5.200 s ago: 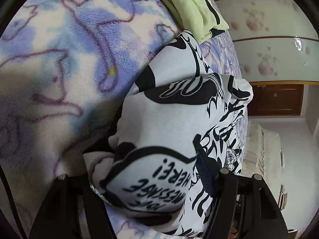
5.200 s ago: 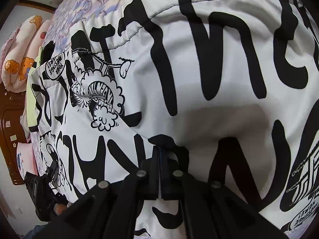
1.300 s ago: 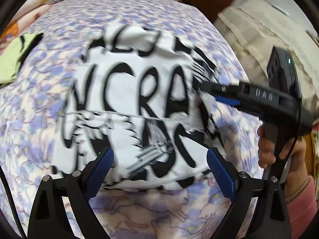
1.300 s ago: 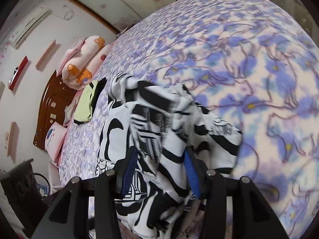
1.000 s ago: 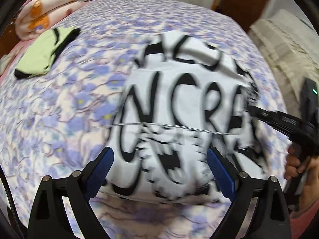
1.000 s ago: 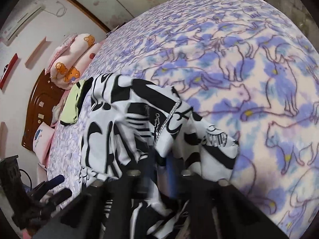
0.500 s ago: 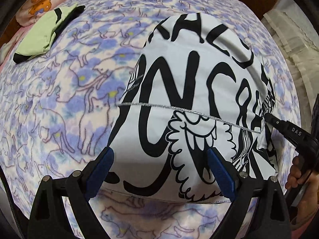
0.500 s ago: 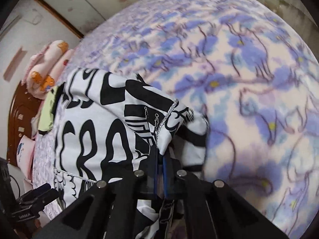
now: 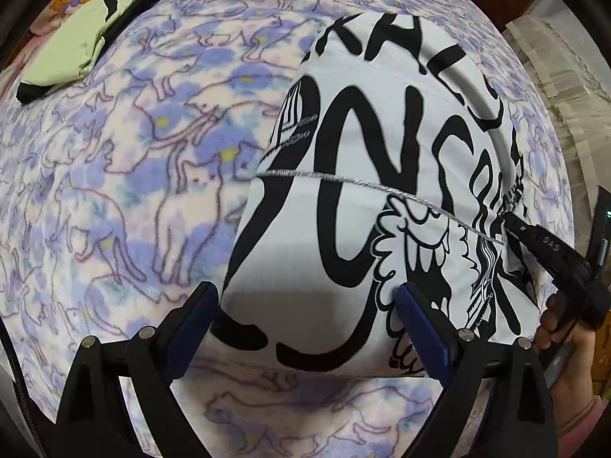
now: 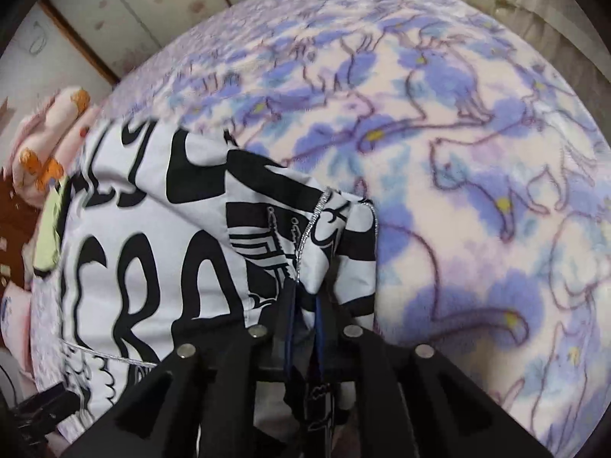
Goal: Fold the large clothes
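Left wrist view, garment: we see the black-and-white printed garment (image 9: 362, 198) lying as a compact folded stack on the cat-print blanket (image 9: 114, 191), toward the bed's right edge and its near end. A silver seam line crosses its top layer.
Left wrist view, left gripper (image 9: 305, 316): jaws spread wide and empty, straddling the near edge of the stack; half a second ago it sat slightly farther back, so we read it as closing in on that edge.
Left wrist view, right gripper (image 9: 511, 221): its tip meets the stack's right edge at the end of the silver seam; the person's hand (image 9: 565, 339) holds its handle.
Left wrist view, other: a green-and-black folded garment (image 9: 76, 34) lies well apart, toward the far left corner of the bed.
Right wrist view, right gripper (image 10: 303, 297): jaws clenched on a bunched fold of the garment (image 10: 152, 248) beside the seam; a second ago they were only just clamping, 1.3 s ago parted.
Right wrist view, surroundings: blanket (image 10: 458, 152) bare to the right of the stack; pillows (image 10: 49, 126) at the far left corner.
Meaning for task: we judge that the right side is secured and the left is about to take the near edge, so one more fold or a lift looks imminent.
Risk: layers may slip if only the top ply is pinched.
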### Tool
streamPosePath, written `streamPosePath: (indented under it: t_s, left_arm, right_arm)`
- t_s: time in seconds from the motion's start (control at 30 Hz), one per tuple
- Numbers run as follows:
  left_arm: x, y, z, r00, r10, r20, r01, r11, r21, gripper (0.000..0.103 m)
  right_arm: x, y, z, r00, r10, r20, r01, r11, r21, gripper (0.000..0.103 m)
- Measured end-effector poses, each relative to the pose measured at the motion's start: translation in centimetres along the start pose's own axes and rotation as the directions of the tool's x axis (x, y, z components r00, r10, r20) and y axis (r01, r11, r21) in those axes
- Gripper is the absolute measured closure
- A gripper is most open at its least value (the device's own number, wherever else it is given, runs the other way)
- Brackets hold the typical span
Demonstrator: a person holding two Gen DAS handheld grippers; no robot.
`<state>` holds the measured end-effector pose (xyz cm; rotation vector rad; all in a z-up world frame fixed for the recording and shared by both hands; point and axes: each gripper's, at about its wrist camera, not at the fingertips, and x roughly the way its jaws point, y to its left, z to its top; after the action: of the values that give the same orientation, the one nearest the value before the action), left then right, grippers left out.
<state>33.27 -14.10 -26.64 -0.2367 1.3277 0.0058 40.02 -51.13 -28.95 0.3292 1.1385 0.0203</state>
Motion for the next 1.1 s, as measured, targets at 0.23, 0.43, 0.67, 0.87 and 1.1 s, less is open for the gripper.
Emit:
streamPosePath:
  t_s: [0.23,0.43,0.67,0.87,1.1]
  left_arm:
    - [-3.0,-0.5,0.0,0.995,-0.095,0.023,0.093,0.991,0.098,0.012]
    - [-4.5,-2.0,-0.6,0.992,-0.128,0.019,0.123,0.977,0.174,0.041]
    - [-3.7,-3.4,-1.6,0.979,-0.203,-0.032,0.205,0.960,0.192,0.096]
    - [-2.0,-2.8,-1.9,0.975,-0.207,-0.078,0.217,0.961,0.170,0.098]
    - [1.1,-0.1,-0.8,0.977,-0.183,-0.105,0.191,0.979,0.068,0.098]
  right_arm:
    - [-6.4,-0.5,-0.8,0.998,-0.017,0.065,0.009,0.993,0.120,0.083]
    - [-9.8,1.6,-4.6,0.992,0.055,0.110,-0.074,0.981,0.177,0.083]
    - [-9.2,7.4,-10.1,0.974,0.218,0.066,-0.224,0.970,0.098,0.100]
    - [-7.2,11.4,-12.3,0.951,0.309,0.012,-0.309,0.950,0.040,0.103]
    - [-3.0,11.5,-11.4,0.967,0.249,-0.045,-0.247,0.968,0.054,0.103]
